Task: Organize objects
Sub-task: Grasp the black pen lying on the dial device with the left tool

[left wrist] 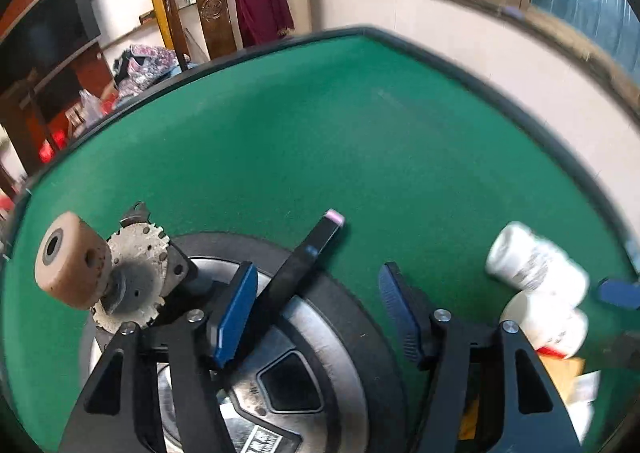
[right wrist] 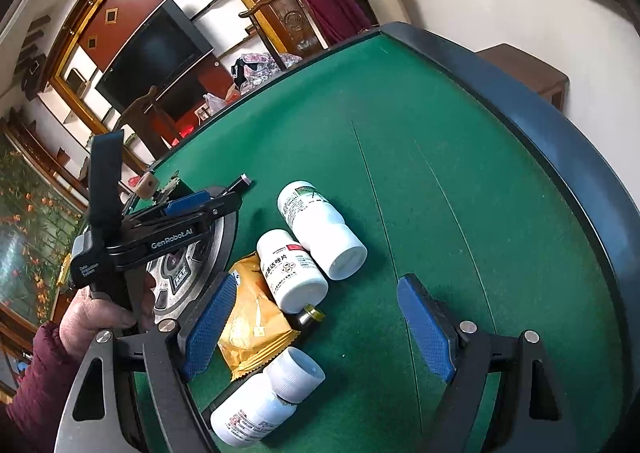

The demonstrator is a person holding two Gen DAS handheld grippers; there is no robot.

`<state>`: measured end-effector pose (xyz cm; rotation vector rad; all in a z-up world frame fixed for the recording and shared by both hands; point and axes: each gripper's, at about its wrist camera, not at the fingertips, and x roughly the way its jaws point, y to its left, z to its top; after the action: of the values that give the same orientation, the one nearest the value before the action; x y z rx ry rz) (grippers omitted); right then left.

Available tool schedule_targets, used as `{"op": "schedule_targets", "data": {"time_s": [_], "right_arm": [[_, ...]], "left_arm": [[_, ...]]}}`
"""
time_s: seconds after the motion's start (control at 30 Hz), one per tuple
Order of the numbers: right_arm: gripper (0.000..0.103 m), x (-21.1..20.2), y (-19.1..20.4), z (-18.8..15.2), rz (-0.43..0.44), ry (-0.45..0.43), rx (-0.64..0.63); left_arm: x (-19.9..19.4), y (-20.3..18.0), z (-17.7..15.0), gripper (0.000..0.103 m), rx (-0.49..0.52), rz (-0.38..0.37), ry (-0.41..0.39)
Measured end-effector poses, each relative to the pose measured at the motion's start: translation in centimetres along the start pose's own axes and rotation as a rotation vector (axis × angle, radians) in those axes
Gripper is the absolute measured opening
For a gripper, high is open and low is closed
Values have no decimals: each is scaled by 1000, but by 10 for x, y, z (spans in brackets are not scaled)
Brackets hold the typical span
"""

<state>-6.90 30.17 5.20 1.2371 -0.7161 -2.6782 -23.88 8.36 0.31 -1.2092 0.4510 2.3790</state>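
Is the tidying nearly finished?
Not really. A black bar lies on the wheel-like motor, between the left gripper's open jaws. Left: three white bottles, a yellow packet and a small dark bottle lie loose before the open right gripper.

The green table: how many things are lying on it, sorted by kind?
White pill bottles: 3
Yellow snack packets: 1
Small dark vials with a gold cap: 1
Round metal wheel parts: 1
Black sticks with a pink tip: 1
Total: 7
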Motion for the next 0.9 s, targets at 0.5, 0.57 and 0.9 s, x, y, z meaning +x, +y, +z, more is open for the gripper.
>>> {"op": "schedule_targets", "data": {"time_s": [0.5, 0.57, 0.9], "right_arm": [[87, 10, -8, -1, 7, 43, 40], [87, 11, -9, -1, 6, 47, 46], [87, 7, -3, -1, -30, 22, 17]], "left_arm": [[-31, -14, -21, 40, -22, -84, 162], [-41, -21, -29, 39, 3, -87, 160], [-68, -48, -64, 38, -32, -20, 19]]}}
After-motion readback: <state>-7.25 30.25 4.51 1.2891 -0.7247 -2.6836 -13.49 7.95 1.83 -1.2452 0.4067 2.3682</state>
